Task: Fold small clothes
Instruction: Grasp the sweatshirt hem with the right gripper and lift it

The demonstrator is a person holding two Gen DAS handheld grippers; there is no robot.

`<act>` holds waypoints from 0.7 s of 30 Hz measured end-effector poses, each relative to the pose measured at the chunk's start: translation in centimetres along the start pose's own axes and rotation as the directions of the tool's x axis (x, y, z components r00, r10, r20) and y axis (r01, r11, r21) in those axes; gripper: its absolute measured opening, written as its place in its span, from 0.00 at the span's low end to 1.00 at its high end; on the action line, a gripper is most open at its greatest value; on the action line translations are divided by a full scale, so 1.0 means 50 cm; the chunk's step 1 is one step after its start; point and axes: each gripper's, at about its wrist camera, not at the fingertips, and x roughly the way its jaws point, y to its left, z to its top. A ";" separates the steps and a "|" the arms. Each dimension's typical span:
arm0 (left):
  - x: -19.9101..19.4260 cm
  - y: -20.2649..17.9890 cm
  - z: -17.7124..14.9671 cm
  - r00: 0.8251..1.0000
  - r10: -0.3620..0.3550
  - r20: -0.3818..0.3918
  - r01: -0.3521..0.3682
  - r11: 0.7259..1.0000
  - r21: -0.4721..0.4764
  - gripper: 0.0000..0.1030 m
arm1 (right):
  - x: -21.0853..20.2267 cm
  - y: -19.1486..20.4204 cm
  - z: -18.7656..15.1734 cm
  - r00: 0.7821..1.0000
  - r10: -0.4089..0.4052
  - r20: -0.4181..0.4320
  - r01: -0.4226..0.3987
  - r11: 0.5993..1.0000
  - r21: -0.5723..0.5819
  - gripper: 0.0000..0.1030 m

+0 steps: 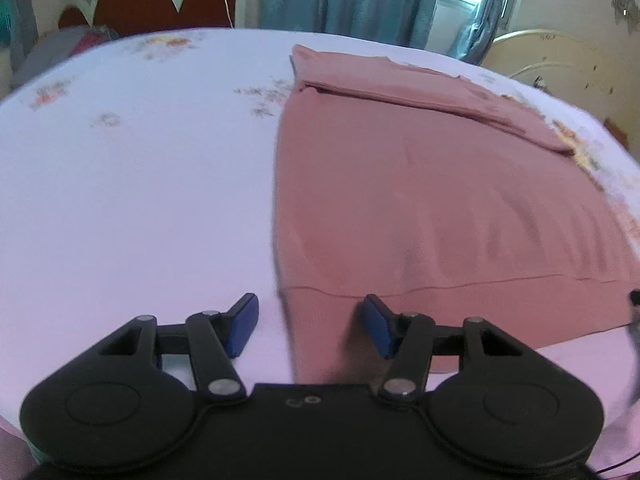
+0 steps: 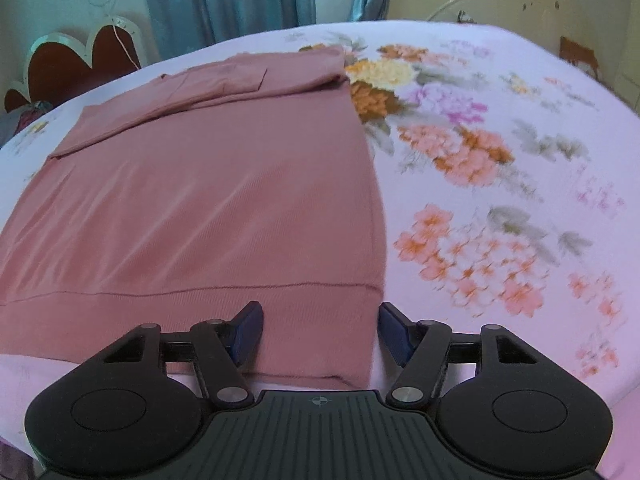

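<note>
Both tools (left (image 1: 310,326), right (image 2: 320,330)) spread, straddling pink garment's (image 2: 224,208) corners

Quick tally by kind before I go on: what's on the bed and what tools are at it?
Pink garment, sleeves folded across its top: 1
Floral bedsheet: 1
Grippers, left gripper and right gripper, each open at a bottom corner of the hem: 2
Total: 4
</note>
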 end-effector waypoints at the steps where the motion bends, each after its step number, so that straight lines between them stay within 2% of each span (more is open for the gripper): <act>1: 0.001 0.001 -0.001 1.000 -0.023 -0.006 0.023 1.000 -0.013 0.46 | 0.001 0.001 0.000 1.000 0.000 -0.001 0.000 1.000 0.002 0.56; 3: 0.007 0.001 -0.002 0.999 -0.049 -0.018 0.048 0.998 -0.028 0.35 | 0.001 0.000 0.002 1.000 0.006 -0.009 -0.006 1.000 0.011 0.53; 6: 0.013 0.005 0.005 0.995 -0.088 -0.045 0.086 0.995 -0.053 0.20 | -0.001 -0.002 0.005 1.000 0.014 -0.018 -0.014 1.000 0.021 0.42; 7: 0.015 0.008 0.010 0.993 -0.105 -0.056 0.102 0.993 -0.066 0.17 | -0.002 -0.002 0.006 1.000 0.020 -0.022 -0.020 1.000 0.021 0.35; 8: 0.017 0.012 0.014 0.991 -0.119 -0.064 0.114 0.990 -0.076 0.10 | -0.003 -0.003 0.007 0.999 0.030 -0.026 -0.029 0.999 0.025 0.26; 9: 0.018 0.015 0.018 0.989 -0.130 -0.067 0.124 0.989 -0.083 0.08 | -0.004 -0.004 0.009 0.998 0.048 -0.033 -0.047 0.998 0.033 0.21; 10: 0.019 0.017 0.023 0.988 -0.141 -0.069 0.135 0.987 -0.085 0.08 | -0.005 -0.003 0.011 0.997 0.066 -0.040 -0.064 0.997 0.041 0.11; 14: 0.011 0.017 0.049 0.983 -0.178 -0.038 0.174 0.981 -0.090 0.07 | -0.017 0.000 0.025 0.995 0.096 -0.036 -0.094 0.995 0.044 0.10; 21: -0.012 0.007 0.145 0.965 -0.243 0.097 0.255 0.958 -0.129 0.07 | -0.053 -0.021 0.096 0.980 0.186 0.070 -0.194 0.973 0.128 0.10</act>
